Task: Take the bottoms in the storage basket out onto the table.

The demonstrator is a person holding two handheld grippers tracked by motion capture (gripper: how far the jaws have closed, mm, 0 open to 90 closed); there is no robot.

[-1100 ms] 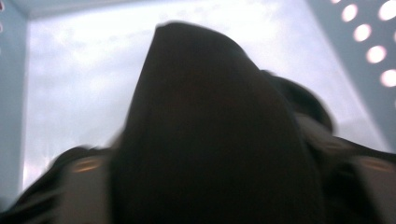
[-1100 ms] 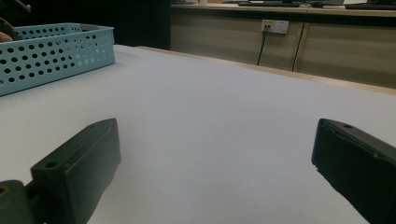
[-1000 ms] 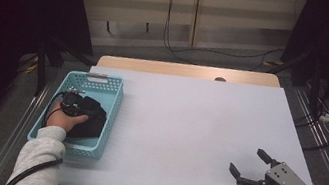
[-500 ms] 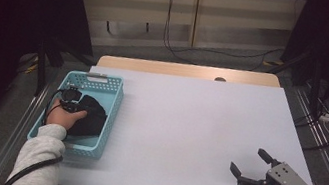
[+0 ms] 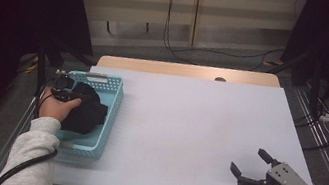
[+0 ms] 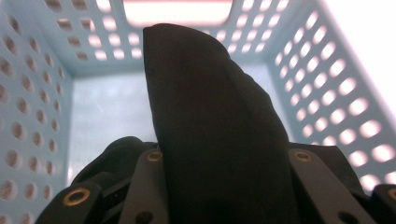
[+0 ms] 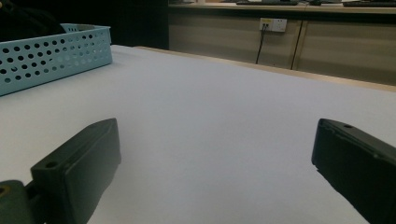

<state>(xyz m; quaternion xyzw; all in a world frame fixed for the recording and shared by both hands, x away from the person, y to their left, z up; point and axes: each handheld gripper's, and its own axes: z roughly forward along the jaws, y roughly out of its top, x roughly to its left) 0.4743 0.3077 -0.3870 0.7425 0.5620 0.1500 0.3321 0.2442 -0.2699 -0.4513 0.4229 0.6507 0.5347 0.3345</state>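
Left gripper (image 5: 62,93): jaws have just been closing, now clamped on a fold of the black cloth (image 6: 210,130). Position: raised from low in the blue basket (image 5: 110,114) toward its left rim, drawing the cloth upward.

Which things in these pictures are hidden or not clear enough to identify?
- Black cloth: in the left gripper view it rises between the jaws and hides their tips; what garment it is cannot be told.
- Basket floor: in the high view, the cloth and the left hand cover most of it.
- Left gripper: in the high view, dark against the cloth, jaws unreadable.
- Right gripper: both jaws are cut off by the bottom edge.
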